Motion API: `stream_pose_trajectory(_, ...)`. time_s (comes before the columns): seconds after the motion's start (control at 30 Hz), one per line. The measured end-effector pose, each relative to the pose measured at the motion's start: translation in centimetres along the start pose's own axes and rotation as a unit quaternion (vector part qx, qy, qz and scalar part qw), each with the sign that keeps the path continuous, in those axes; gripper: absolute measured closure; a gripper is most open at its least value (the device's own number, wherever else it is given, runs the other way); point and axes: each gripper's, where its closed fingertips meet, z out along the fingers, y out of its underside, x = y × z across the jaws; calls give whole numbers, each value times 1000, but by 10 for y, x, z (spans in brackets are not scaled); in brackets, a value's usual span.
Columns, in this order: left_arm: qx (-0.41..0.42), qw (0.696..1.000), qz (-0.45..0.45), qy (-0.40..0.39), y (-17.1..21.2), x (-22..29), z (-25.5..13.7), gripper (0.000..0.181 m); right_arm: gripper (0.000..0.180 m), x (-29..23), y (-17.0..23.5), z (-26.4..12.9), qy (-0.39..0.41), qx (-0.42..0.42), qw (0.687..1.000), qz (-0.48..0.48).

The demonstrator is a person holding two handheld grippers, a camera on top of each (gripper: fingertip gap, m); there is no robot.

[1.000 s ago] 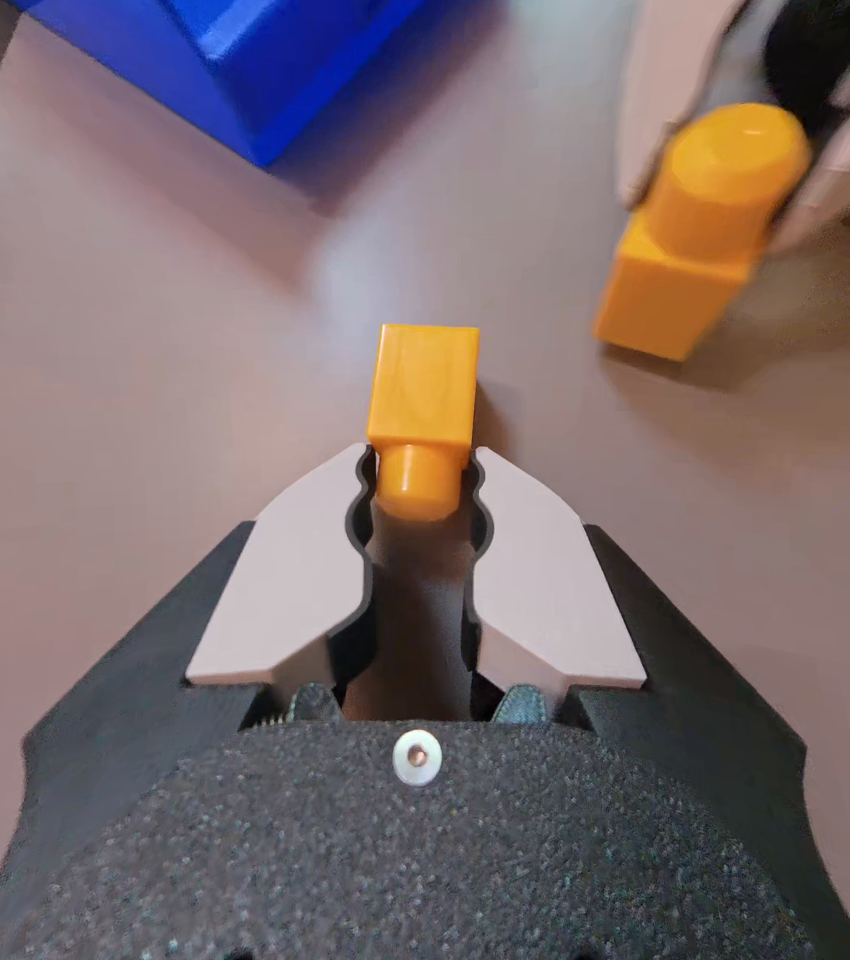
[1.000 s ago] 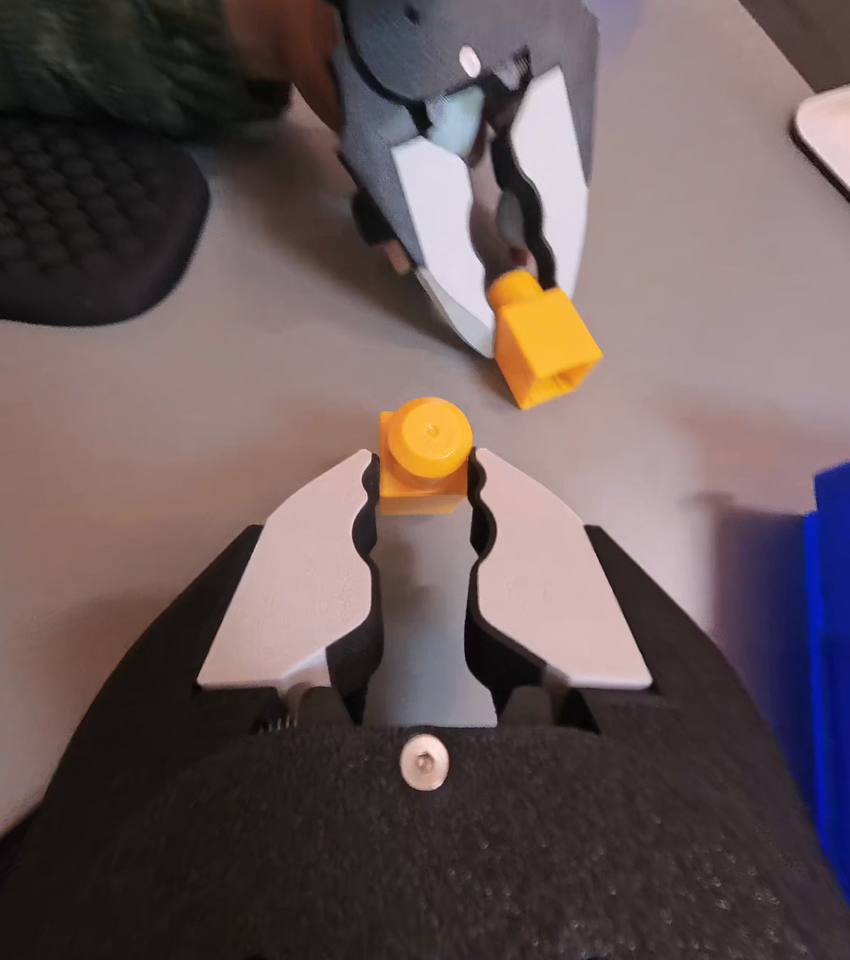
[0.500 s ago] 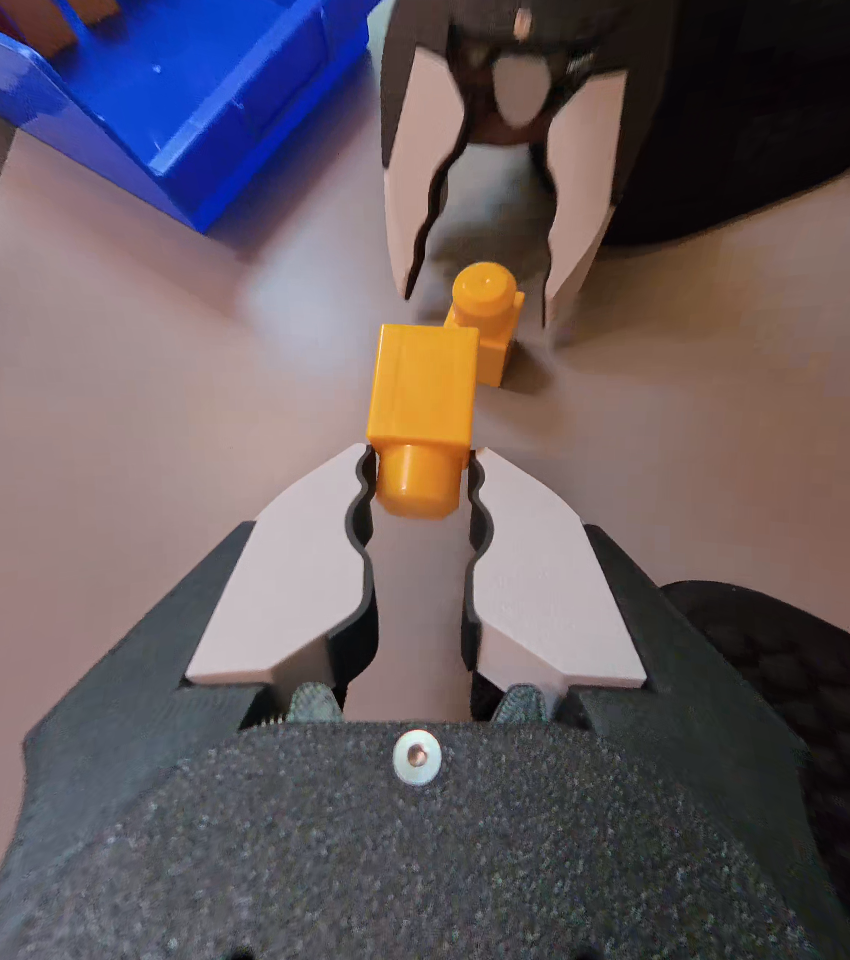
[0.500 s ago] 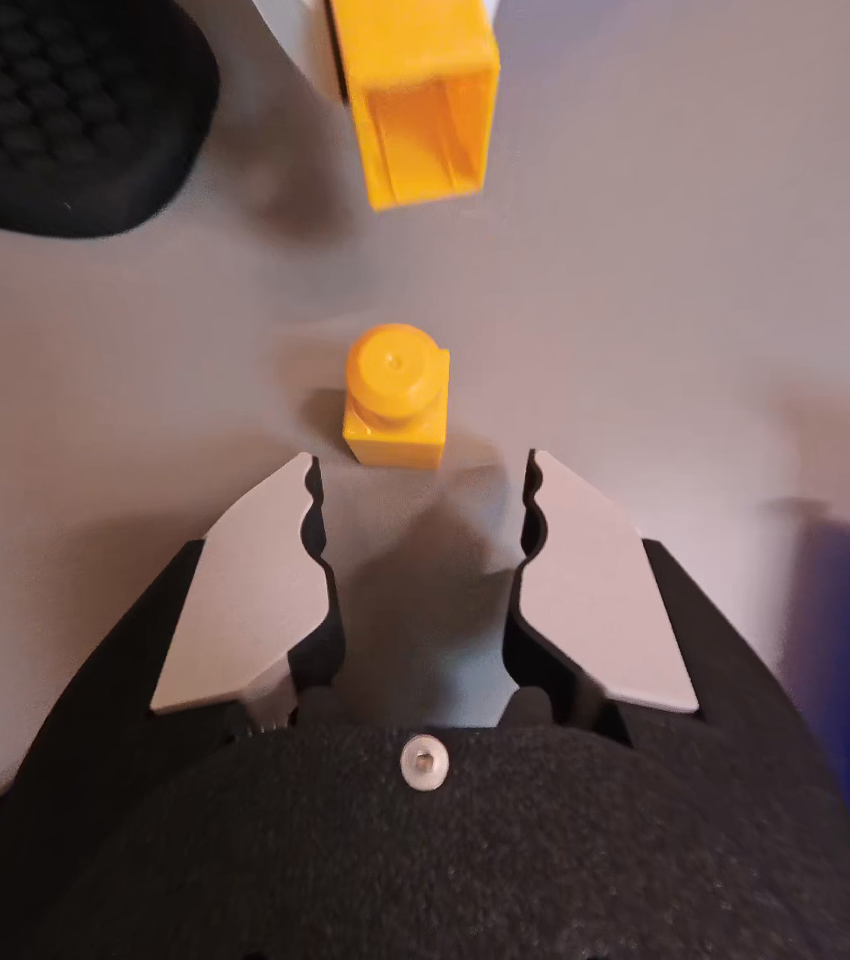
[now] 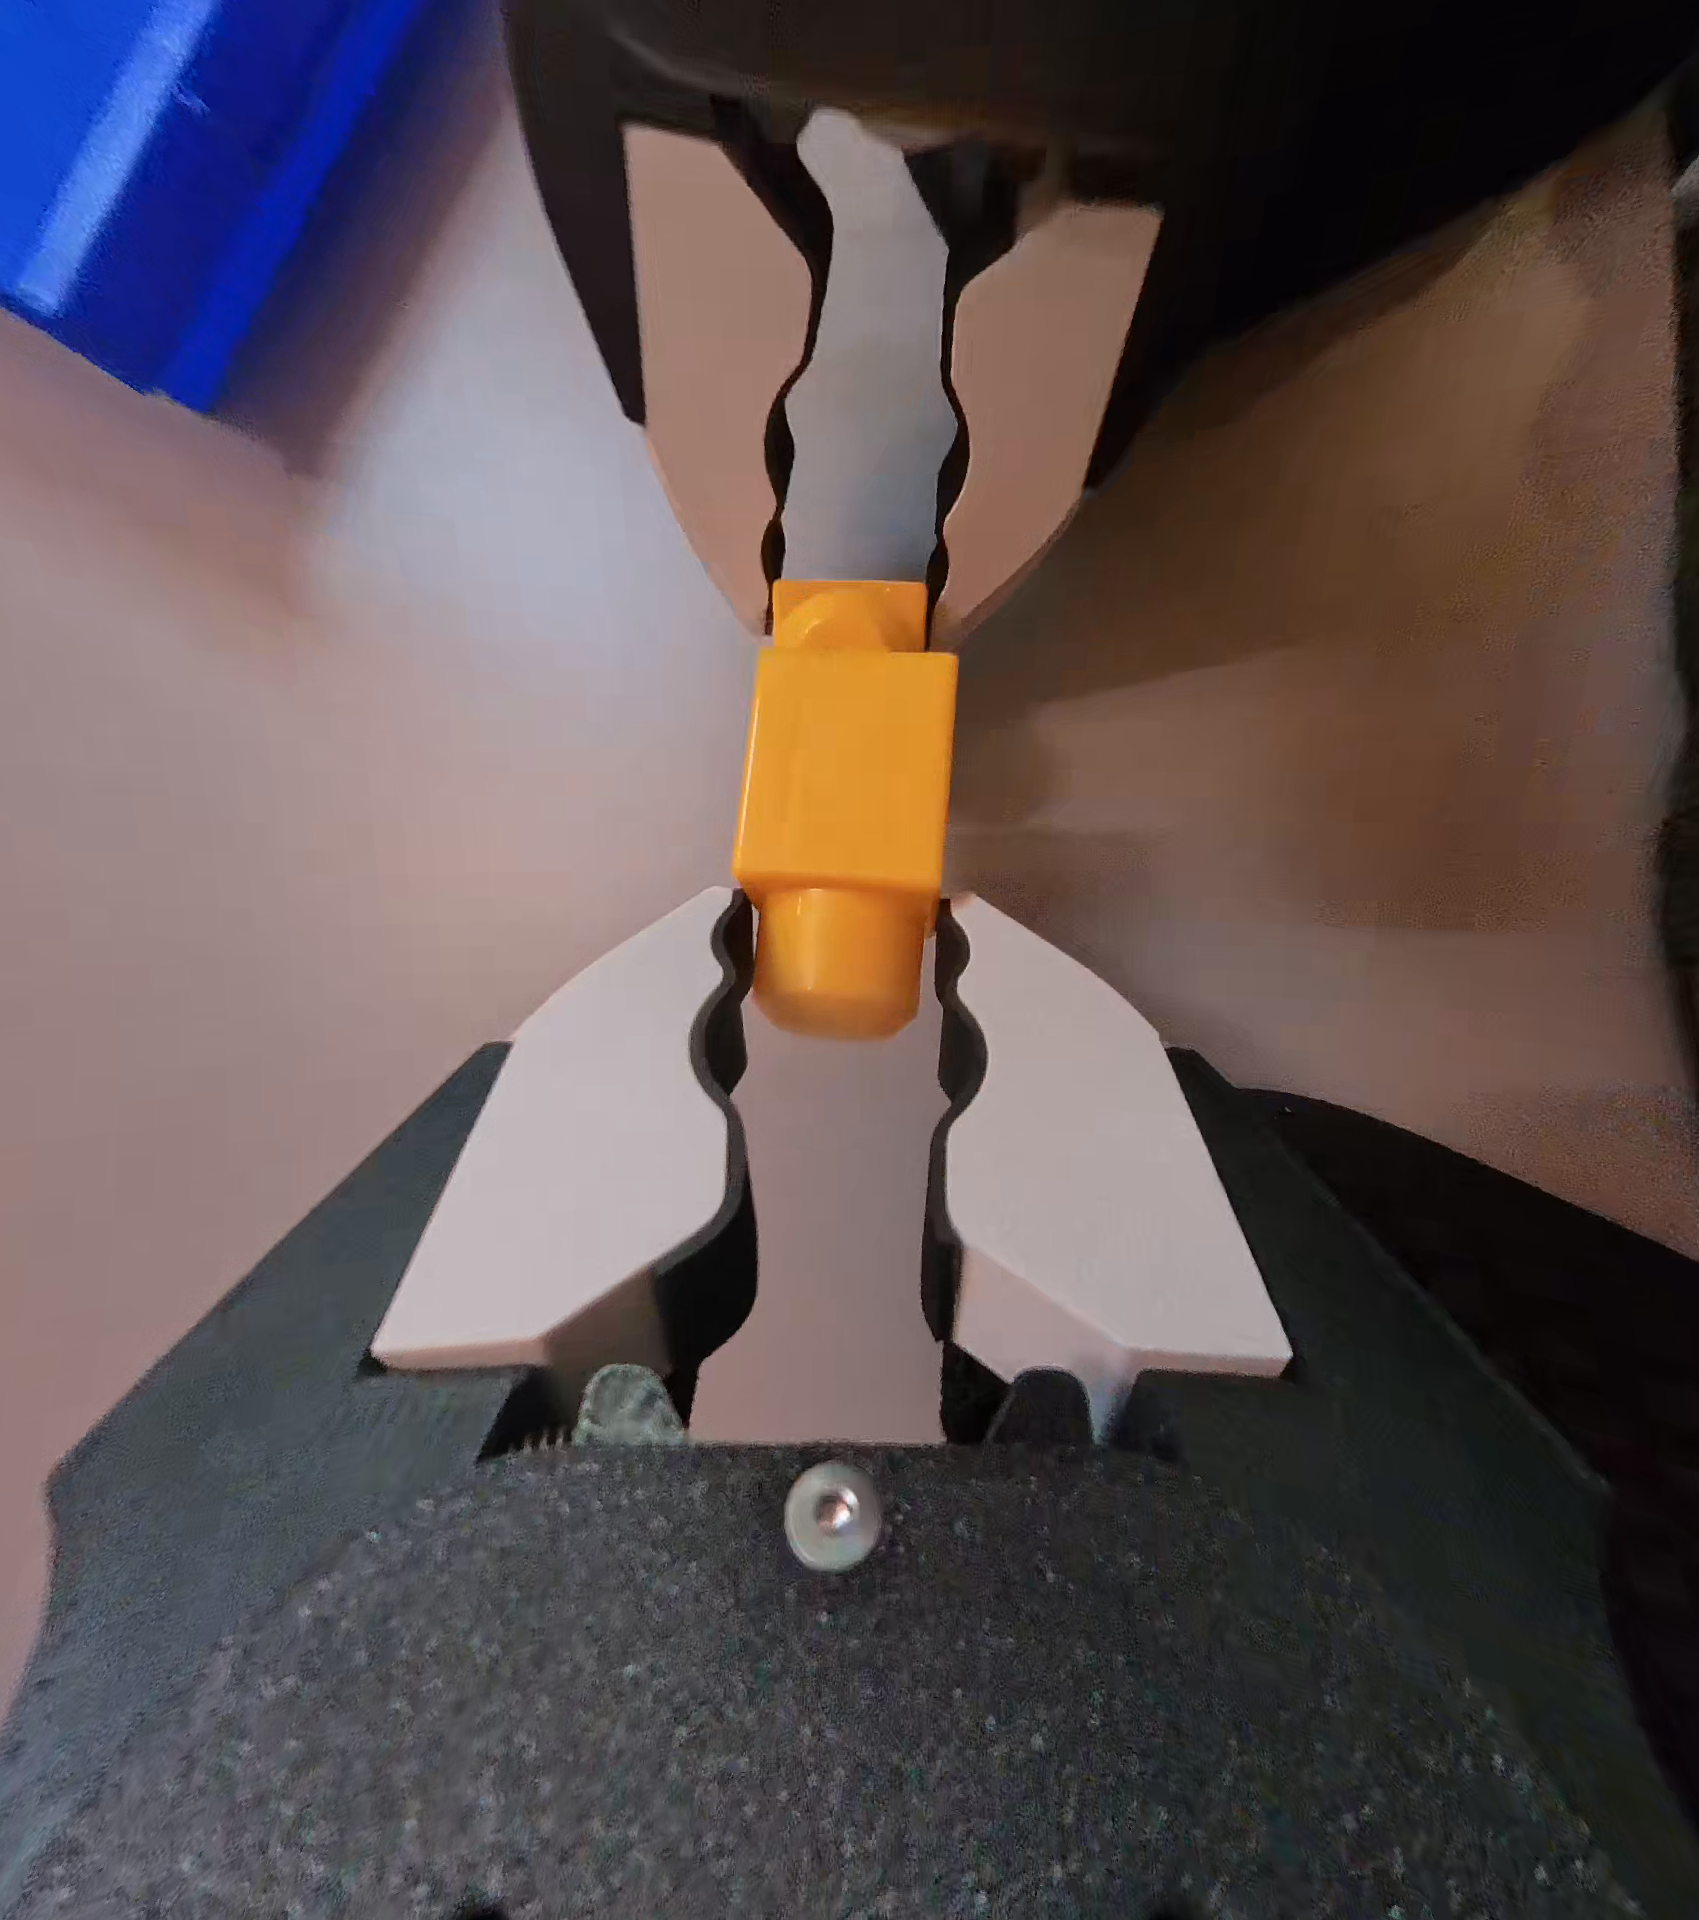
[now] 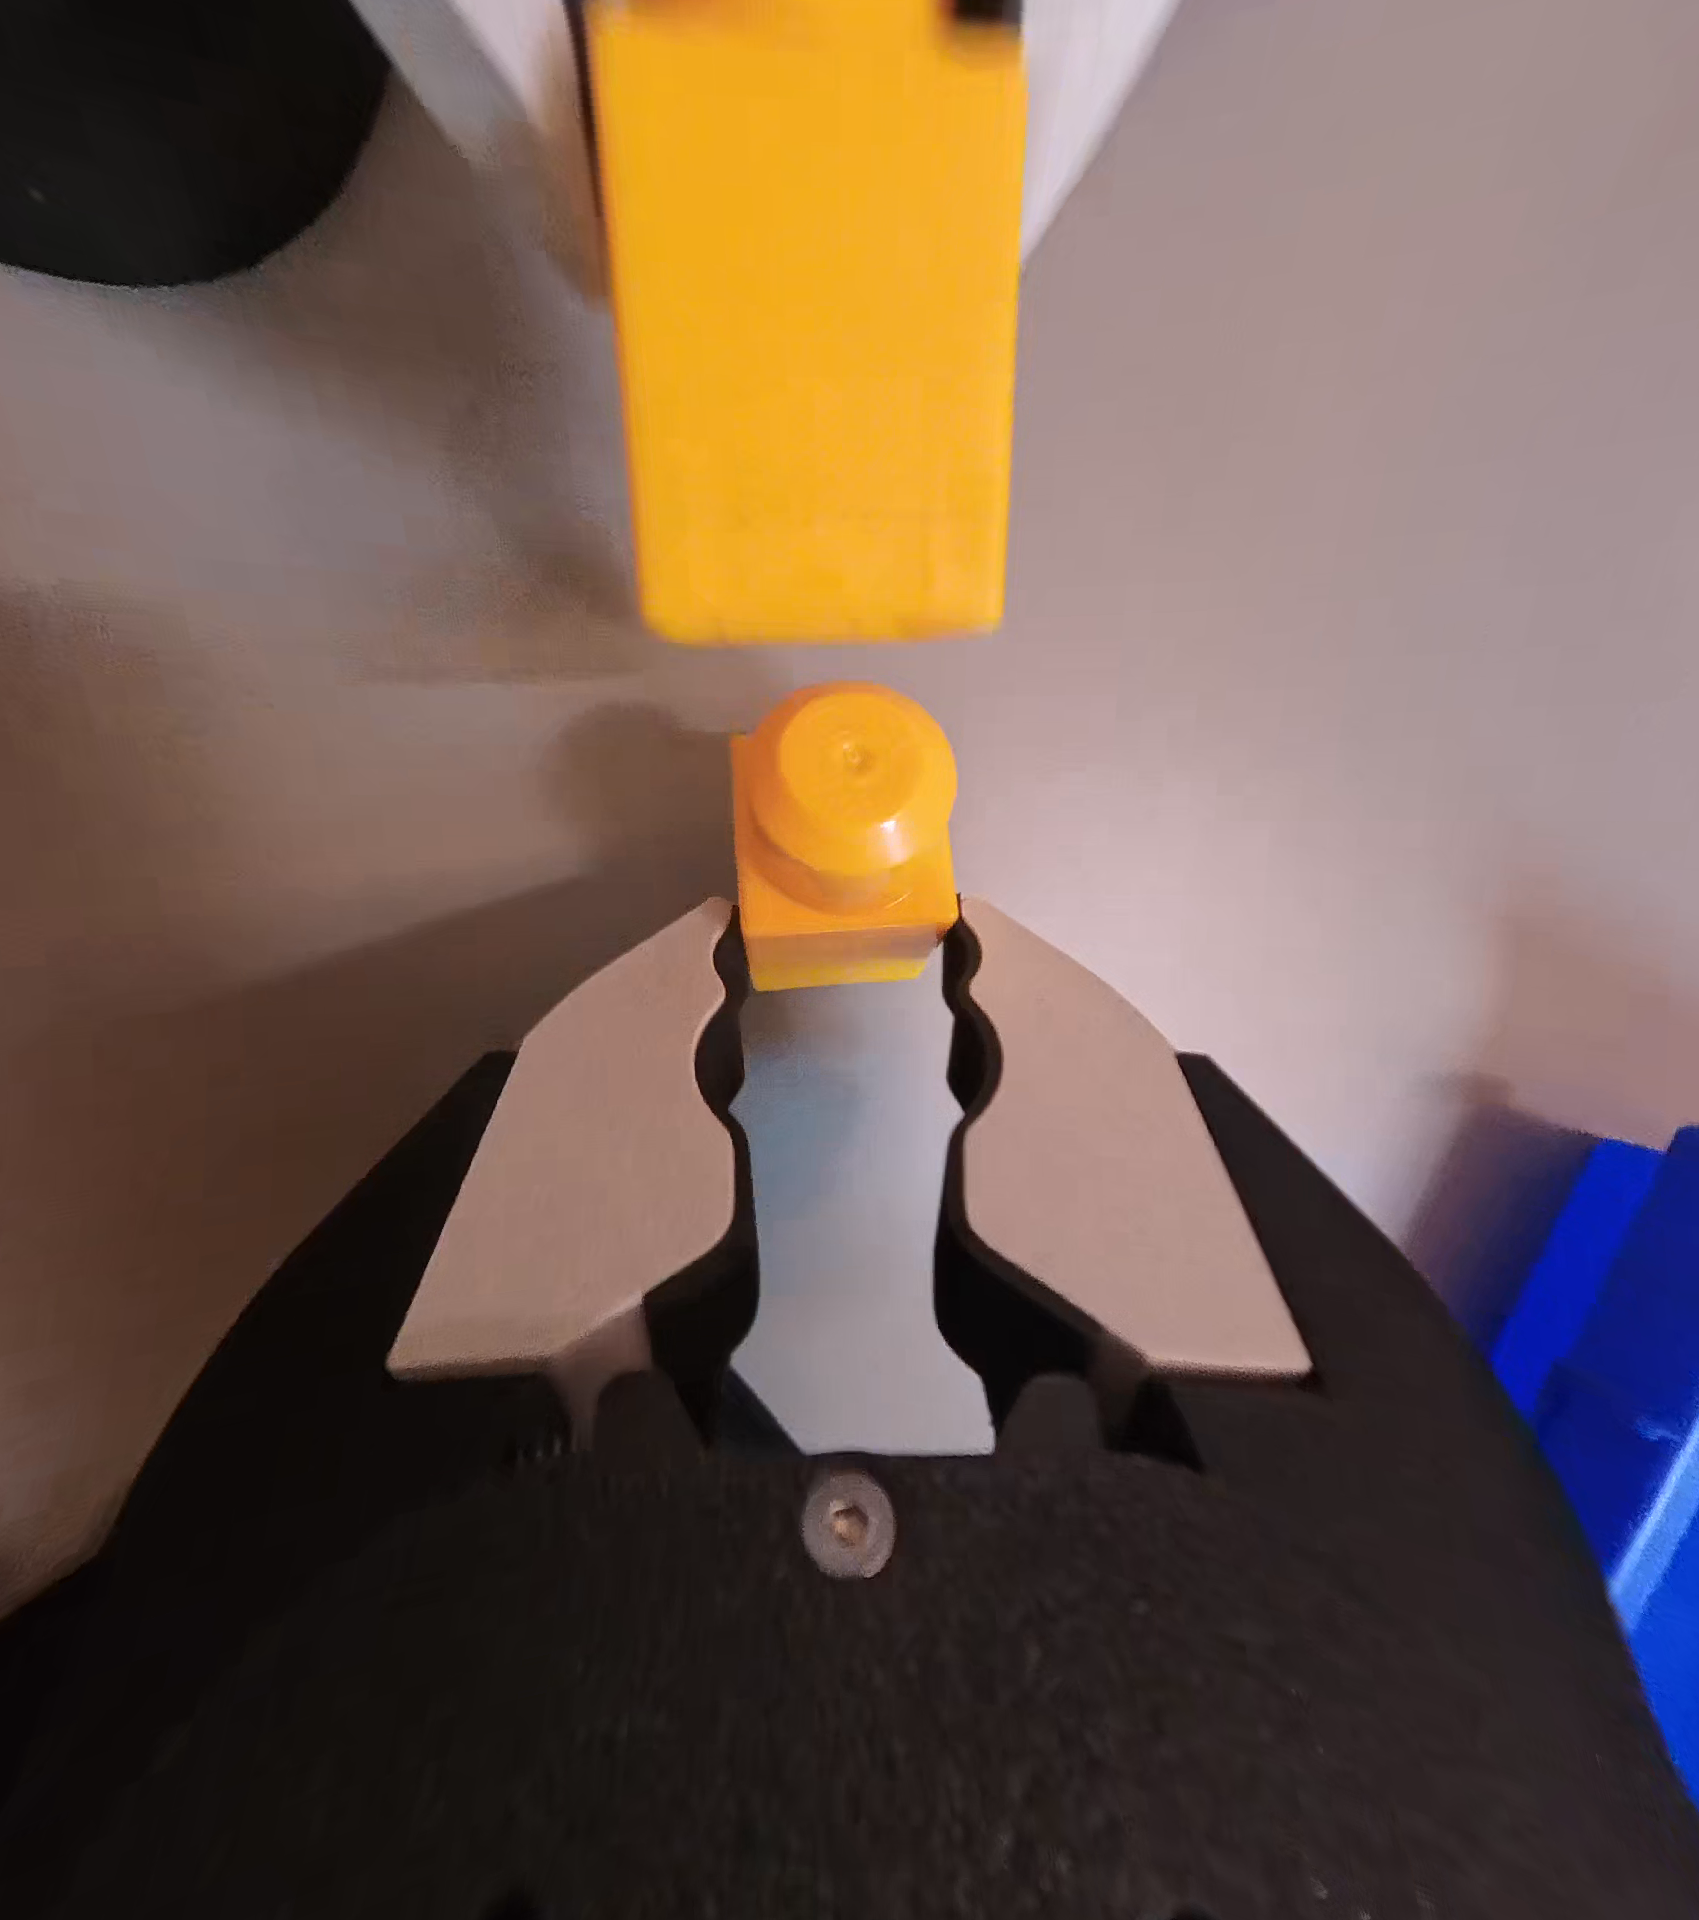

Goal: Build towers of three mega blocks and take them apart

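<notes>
Here, largest first.
Table (image 5: 201, 831): a plain grey-beige top spreading under and all around both claws.
Blue bin (image 5: 45, 156): ahead and to the left of the left claw; in the right wrist view it sits low to the right of the right claw (image 6: 845, 951).
Black mat (image 6: 97, 135): ahead and to the left of the right claw, partly out of frame.
Left claw (image 5: 840, 935): closed on the round peg of the upper orange block (image 5: 845, 779), gripping it at the very tips; the block's square body sticks out forward past the fingers.
Right claw: closed on the square base of the lower orange block (image 6: 845, 831), peg pointing up; in the left wrist view this claw comes in from the far side.
Upper orange block: straight ahead of the left claw, lined up over the lower one.
Lower orange block: held at the right claw's tips, its peg just short of the upper block's open end, a thin gap showing in the right wrist view.
</notes>
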Motion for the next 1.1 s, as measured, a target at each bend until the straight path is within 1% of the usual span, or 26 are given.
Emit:
stream_pose_trajectory(0.07, -28, 999, 11, -10, 6, 1, 8, 147, 143, -7, -7, -1, -17, -13, 1000, -10)
stream_pose_trajectory(0.13, -40, 999, 9, -9, 10, 1, 12, 147, 143, -8, -10, -1, -20, -23, 999, -16)
stream_pose_trajectory(0.2, -35, 999, 2, -1, 11, 2, 11, 147, 143, -8, -11, 0, -27, -21, 999, -13)
stream_pose_trajectory(0.27, -24, 1000, -4, 15, 11, 4, 10, 147, 143, -12, -13, -1, -46, 1, 999, -7)
stream_pose_trajectory(0.37, 13, 999, -19, 44, 5, 8, 8, 147, 143, -14, -20, -6, -63, 47, 997, 2)
stream_pose_trajectory(0.5, 89, 992, -46, 75, -13, 9, -1, 147, 143, -20, -24, -4, -92, 78, 993, 14)
stream_pose_trajectory(0.67, 140, 985, -65, 80, -21, 6, -3, 146, 143, -20, -38, -1, -101, 150, 983, 30)
stream_pose_trajectory(0.73, 168, 981, -62, 76, -26, 5, -4, 145, 143, -21, -45, -2, -109, 183, 976, 41)
stream_pose_trajectory(0.9, 257, 961, -64, 76, -40, 2, -21, 143, 143, -20, -64, -15, -136, 288, 945, 70)
stream_pose_trajectory(0.97, 263, 960, -49, 81, -41, 5, -27, 143, 143, -22, -70, -21, -143, 308, 938, 71)
stream_pose_trajectory(1.1, 249, 965, -29, 81, -39, 10, -30, 143, 144, -25, -78, -25, -142, 320, 933, 83)
